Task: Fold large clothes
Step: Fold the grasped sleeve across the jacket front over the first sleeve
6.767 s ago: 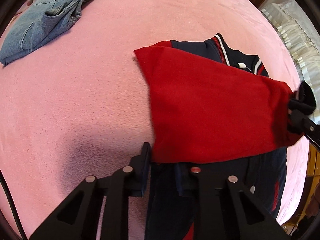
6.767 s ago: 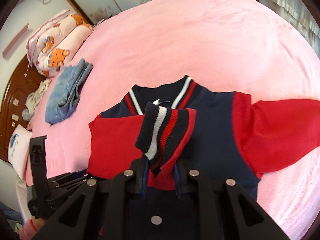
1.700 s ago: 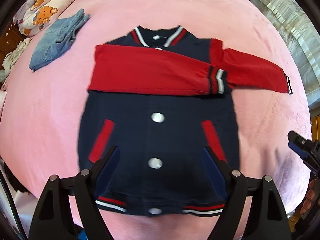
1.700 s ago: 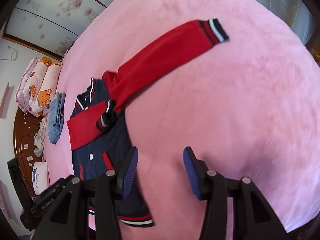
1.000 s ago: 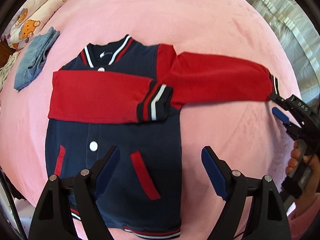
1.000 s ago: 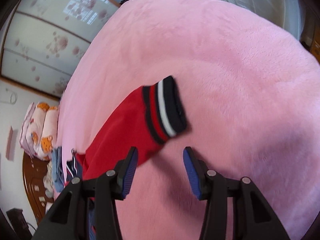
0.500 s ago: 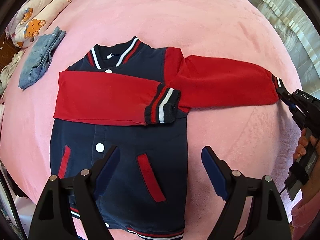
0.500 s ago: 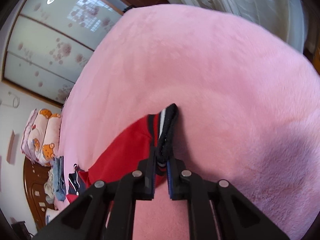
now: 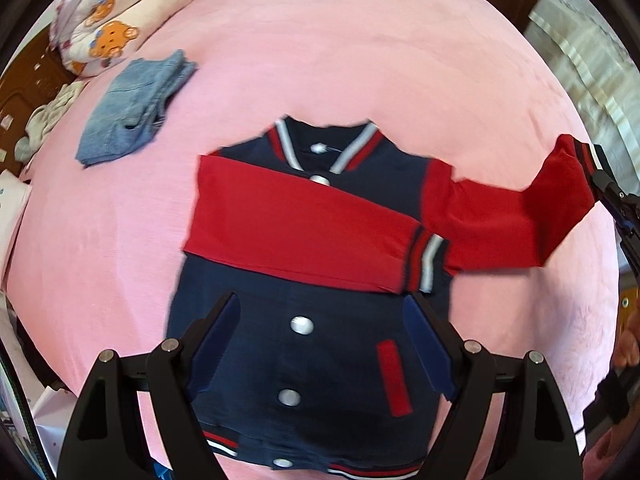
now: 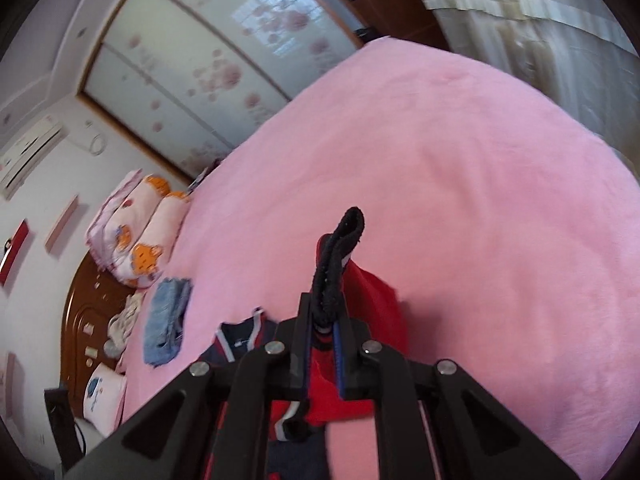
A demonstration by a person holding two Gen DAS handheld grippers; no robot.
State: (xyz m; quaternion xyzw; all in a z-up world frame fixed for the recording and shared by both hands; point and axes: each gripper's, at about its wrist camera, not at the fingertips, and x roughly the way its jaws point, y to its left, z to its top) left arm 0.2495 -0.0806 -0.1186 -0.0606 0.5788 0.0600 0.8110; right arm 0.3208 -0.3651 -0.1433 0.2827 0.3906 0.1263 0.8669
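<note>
We have the jacket lying face up on the pink bed, collar toward the far side and hem at the near edge. One red sleeve is already folded across the chest, its striped cuff resting near the right side of the body. The other sleeve stretches out to the right and lifts off the bed at its end.

The jacket looks soft and thick, with some weight, so it should drape and sag rather than hold a shape. We judge the ribbed cuffs and hem the best places to take hold of: they are dense, bunch well between pads and should not slip as the smooth red cloth might. The snap buttons down the front are hard spots to avoid pinching.

Our right claw is clamped on the raised sleeve's cuff, which stands up dark and folded between the pads while red cloth hangs below. It points down at a slant, over the bed's right part. Our left claw hovers above the lower half of the jacket, pointing steeply down, its blue pads wide apart with nothing between them.

Folded jeans and a bear-print pillow lie well apart at the far left.
</note>
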